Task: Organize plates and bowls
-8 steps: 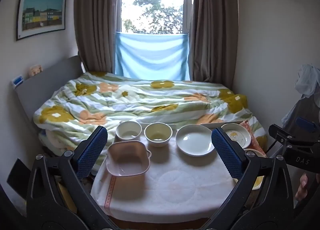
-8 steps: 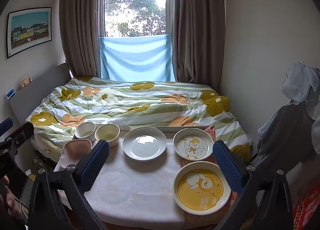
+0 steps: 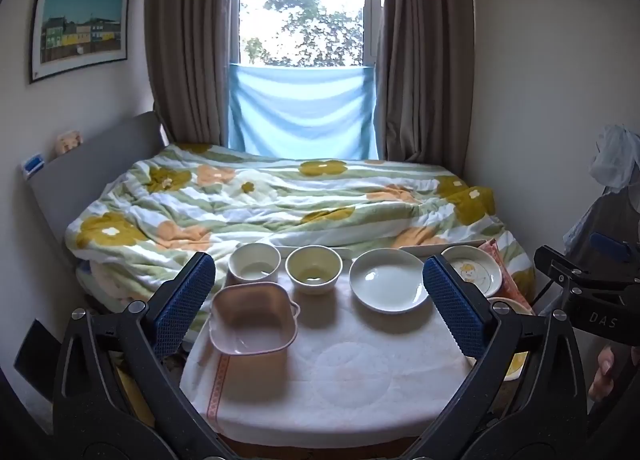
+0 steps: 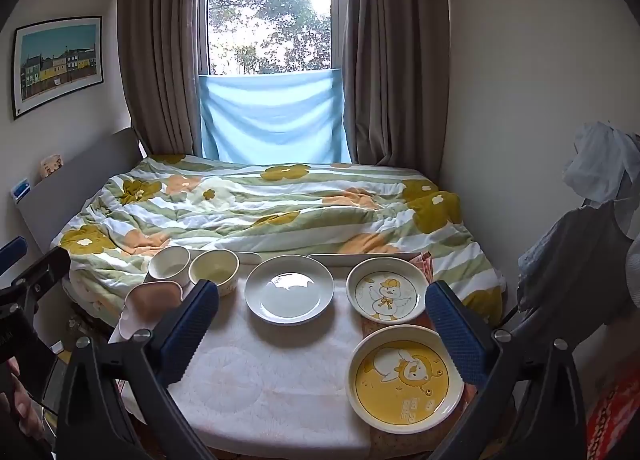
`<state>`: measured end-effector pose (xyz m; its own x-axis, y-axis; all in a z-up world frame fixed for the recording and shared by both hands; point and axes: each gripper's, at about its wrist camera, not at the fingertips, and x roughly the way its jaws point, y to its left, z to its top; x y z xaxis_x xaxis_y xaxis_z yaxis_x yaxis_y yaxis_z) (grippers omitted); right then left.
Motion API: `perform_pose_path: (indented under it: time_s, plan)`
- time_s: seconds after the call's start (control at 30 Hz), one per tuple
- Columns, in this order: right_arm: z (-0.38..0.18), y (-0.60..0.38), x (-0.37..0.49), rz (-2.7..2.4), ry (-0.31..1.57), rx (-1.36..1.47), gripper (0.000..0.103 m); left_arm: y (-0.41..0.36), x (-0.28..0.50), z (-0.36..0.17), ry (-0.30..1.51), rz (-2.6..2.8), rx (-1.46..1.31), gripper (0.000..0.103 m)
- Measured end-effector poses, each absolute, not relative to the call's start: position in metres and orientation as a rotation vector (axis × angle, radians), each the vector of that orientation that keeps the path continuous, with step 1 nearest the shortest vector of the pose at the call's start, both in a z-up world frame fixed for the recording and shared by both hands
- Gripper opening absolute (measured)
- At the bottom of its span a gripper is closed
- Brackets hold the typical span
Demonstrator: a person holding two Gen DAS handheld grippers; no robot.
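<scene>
Plates and bowls sit spread on the cloth-covered surface [image 4: 272,388]: white plate [image 4: 289,289] mid-back, yellow plate [image 4: 405,379] front right. Left claw [image 3: 318,296] and right claw [image 4: 320,324] hover spread apart, holding nothing.

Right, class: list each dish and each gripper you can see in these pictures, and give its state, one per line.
Left gripper: open, holding nothing.
Right gripper: open, holding nothing.
White bowl: upright, empty.
Yellow bowl: upright, empty.
Pink square bowl: upright, empty.
White plate: flat, empty, unstacked.
Duck plate: flat, empty, unstacked.
Yellow bear plate: flat, empty, nearest the front edge.
</scene>
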<state>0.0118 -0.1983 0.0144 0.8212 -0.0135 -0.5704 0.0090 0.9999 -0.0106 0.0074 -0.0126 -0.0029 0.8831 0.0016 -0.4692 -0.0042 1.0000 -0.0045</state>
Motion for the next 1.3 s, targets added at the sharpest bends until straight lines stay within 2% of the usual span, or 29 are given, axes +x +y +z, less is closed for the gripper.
perform_pose_path:
  time_s: [1.3]
  plan:
    - [0.006,-0.202,0.024,-0.016,0.620,-0.014,0.103,-0.008,0.019,-0.008,0.513,0.014,-0.029,0.103]
